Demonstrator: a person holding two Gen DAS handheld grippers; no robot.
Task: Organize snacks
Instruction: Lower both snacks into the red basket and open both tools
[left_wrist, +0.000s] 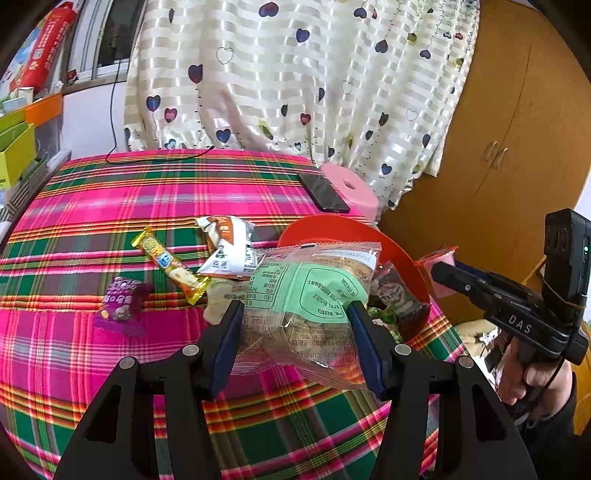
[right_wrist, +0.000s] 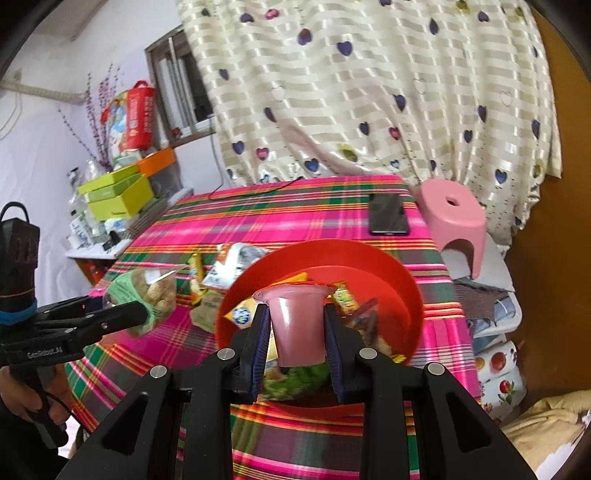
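Both grippers loaded above the round red plastic bowl (right_wrist: 406, 295).
Left gripper (left_wrist: 295, 314) is clamping a clear green-labelled biscuit bag (left_wrist: 310, 295); right gripper (right_wrist: 295, 325) is gripping a pink jelly cup (right_wrist: 297, 325) (upright).

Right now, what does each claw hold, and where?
Left claw: clear cookie bag, by its lower sides. Right claw: pink jelly cup, by its sidewalls.

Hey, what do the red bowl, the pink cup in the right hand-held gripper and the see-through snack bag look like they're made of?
Round red bowl: probably moulded plastic, with a smooth, evenly coloured, slightly glossy wall. Small pink jelly cup: likely thin translucent plastic with a crimped foil-like lid rim. Clear green-labelled snack bag: crinkly transparent plastic film with a serrated sealed edge; the contents show through.
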